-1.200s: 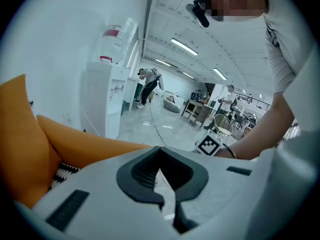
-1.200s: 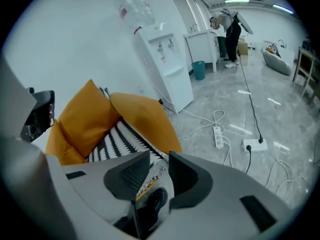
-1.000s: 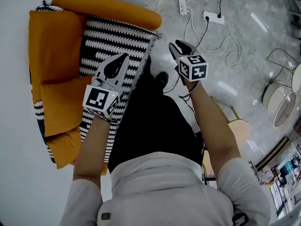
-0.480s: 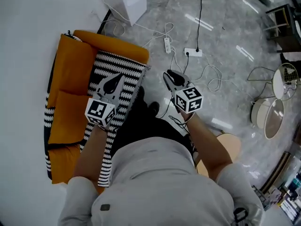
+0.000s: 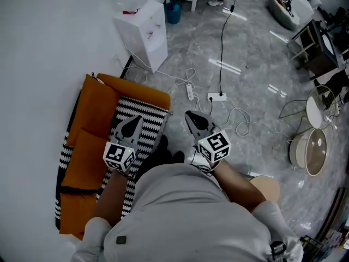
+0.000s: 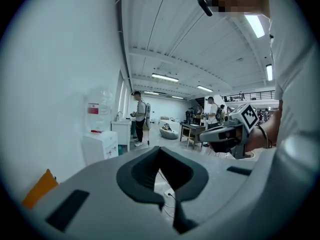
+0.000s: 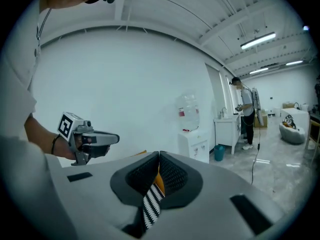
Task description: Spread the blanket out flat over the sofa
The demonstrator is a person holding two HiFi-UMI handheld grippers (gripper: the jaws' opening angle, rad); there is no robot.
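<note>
The orange sofa (image 5: 92, 119) stands against the white wall at the left of the head view. The black-and-white blanket (image 5: 144, 121) lies spread over its seat and back. My left gripper (image 5: 131, 123) hangs high above the blanket, shut and empty; its fingertips meet in its own view (image 6: 160, 149). My right gripper (image 5: 190, 115) is level with it over the floor beside the sofa. Its jaws have just been closing and now meet (image 7: 159, 155) with nothing between them. Blanket stripes (image 7: 151, 206) and orange sofa (image 7: 159, 181) show far below, through the gap behind the tips.
A white water dispenser (image 5: 143, 33) stands by the wall beyond the sofa. Power strips and cables (image 5: 220, 97) trail over the grey floor. A wooden stool (image 5: 264, 187) and round tables (image 5: 308, 152) are at the right. People (image 6: 140, 124) stand far off.
Both grippers have risen well above the sofa, and the head view has pulled up and back with them. The right gripper's jaws have come together. The blanket lies where it was.
</note>
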